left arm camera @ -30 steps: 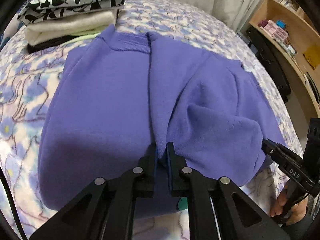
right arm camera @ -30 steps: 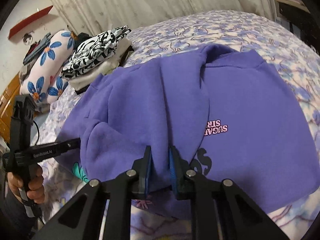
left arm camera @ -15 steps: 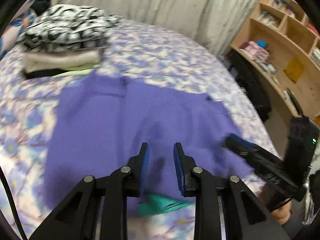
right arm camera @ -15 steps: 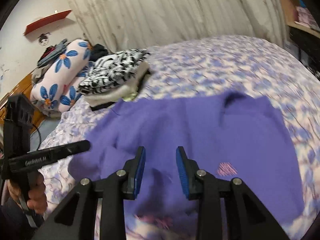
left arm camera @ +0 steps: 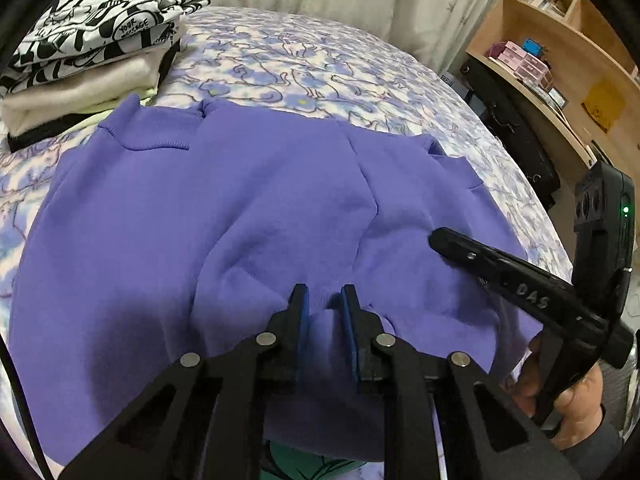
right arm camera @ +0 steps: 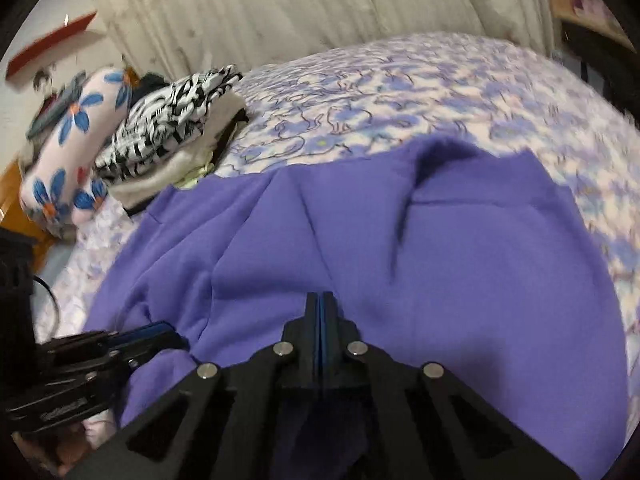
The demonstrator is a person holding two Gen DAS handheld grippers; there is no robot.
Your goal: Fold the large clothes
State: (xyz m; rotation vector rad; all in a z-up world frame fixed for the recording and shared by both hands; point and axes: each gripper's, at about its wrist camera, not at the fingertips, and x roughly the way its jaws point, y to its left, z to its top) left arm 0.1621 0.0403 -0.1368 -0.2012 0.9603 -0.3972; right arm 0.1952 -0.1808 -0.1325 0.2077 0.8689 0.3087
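A purple sweatshirt [left arm camera: 200, 220] lies spread on the bed, collar at the far side, with creases running toward me. My left gripper [left arm camera: 323, 292] sits at the near edge. Its jaws are closing, with a ridge of purple cloth bunched between the blue pads. In the right wrist view the left gripper [right arm camera: 172, 330] shows at the lower left edge of the sweatshirt [right arm camera: 460, 260]. My right gripper [right arm camera: 320, 296] rests over the near part of the cloth, pads pressed together, with no fabric seen between them. Its closed tip, the right gripper [left arm camera: 438, 238], also points in from the right.
A stack of folded clothes [left arm camera: 92, 52], topped by a black-and-white print, sits at the far left of the patterned bedcover [left arm camera: 320, 68]. A flowered pillow [right arm camera: 68, 148] lies beyond it. Wooden shelves [left arm camera: 560, 60] stand right of the bed. Something teal [left arm camera: 296, 460] peeks from under the near hem.
Both grippers let go of the sweatshirt, opened and pulled back, then came in at its near edge again. The right jaws have shut fully; the left jaws have narrowed around a fold.
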